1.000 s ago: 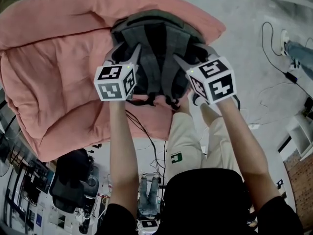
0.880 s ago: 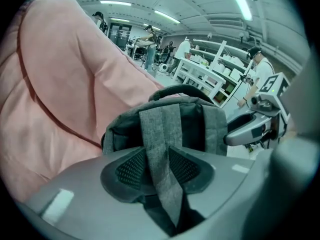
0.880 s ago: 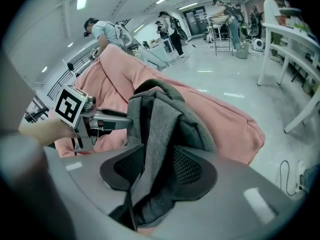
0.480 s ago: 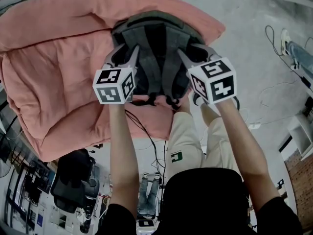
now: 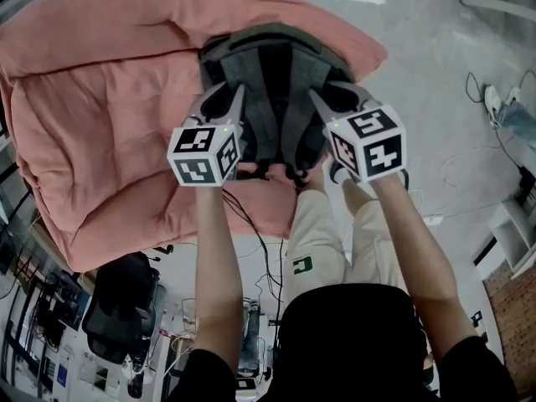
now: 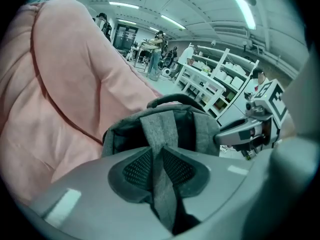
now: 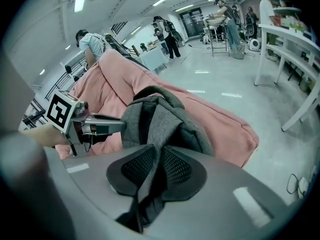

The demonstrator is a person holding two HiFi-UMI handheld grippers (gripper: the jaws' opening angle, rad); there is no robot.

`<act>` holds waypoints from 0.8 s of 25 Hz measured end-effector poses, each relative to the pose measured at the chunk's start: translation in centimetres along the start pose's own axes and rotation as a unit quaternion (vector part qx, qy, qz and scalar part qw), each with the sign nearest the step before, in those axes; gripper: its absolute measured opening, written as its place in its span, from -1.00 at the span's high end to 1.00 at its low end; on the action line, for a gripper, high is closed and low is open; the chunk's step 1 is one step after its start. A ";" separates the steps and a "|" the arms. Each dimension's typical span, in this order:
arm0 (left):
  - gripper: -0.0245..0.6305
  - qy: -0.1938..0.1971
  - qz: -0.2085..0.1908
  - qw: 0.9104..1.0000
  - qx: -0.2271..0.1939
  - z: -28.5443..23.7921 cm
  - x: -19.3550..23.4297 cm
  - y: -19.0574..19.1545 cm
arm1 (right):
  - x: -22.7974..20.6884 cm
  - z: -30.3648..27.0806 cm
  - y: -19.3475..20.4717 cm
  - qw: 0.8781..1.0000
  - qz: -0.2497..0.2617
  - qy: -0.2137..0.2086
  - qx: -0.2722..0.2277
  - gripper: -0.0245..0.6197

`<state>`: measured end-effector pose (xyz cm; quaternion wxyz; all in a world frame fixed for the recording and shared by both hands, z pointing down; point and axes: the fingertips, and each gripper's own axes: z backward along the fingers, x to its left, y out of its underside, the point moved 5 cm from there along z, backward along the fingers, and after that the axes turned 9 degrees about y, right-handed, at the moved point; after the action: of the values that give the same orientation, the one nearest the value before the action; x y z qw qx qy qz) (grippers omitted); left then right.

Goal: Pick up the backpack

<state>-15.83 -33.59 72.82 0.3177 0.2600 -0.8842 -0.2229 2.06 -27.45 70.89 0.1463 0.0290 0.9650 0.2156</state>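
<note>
Backpack point(image 5: 270, 65) lying on pink cushion point(image 5: 100, 124), unlifted. Left gripper point(image 5: 224, 99) jaws closing, pinching left strap point(image 6: 159, 129); right gripper point(image 5: 333, 99) jaws closing, pinching right strap point(image 7: 159, 129). Lift remains.

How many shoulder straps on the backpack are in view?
2. One strap sits in the left claw, its jaws closing; the other strap in the right claw, likewise closing. None seems hidden.

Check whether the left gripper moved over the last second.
Yes: left gripper drew slightly toward the person, against the pink cushion's near edge; jaws closing on a backpack strap.
</note>
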 end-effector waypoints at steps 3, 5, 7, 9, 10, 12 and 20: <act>0.73 0.005 0.005 1.000 -0.004 0.5 -0.5 0.0 | 0.4 0.5 -0.1 1.000 0.003 0.000 0.001 0.71; 0.73 0.009 0.008 1.000 -0.007 0.9 -0.8 -0.1 | 0.7 0.9 -0.3 1.000 0.005 -0.001 0.002 0.71; 0.74 0.013 0.009 1.000 -0.007 1.3 -1.1 -0.2 | 0.9 1.3 -0.5 1.000 0.007 -0.001 0.003 0.71; 0.74 0.016 0.009 1.000 -0.007 1.7 -1.5 -0.4 | 1.1 1.9 -0.6 1.000 0.009 0.000 0.003 0.71; 0.74 0.018 0.009 1.000 -0.007 2.0 -1.8 -0.6 | 1.1 2.2 -0.7 1.000 0.010 0.000 0.002 0.71; 0.74 0.019 0.010 1.000 -0.008 2.5 -2.3 -0.8 | 1.3 2.9 -0.9 1.000 0.010 -0.002 -0.001 0.71; 0.74 0.023 0.021 0.999 -0.015 4.3 -4.6 -1.4 | 1.4 5.7 -0.8 1.000 0.011 -0.006 -0.013 0.71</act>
<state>-15.30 -30.89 66.97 0.3469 0.2417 -0.8782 -0.2237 2.37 -25.68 65.28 0.1496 0.0394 0.9610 0.2293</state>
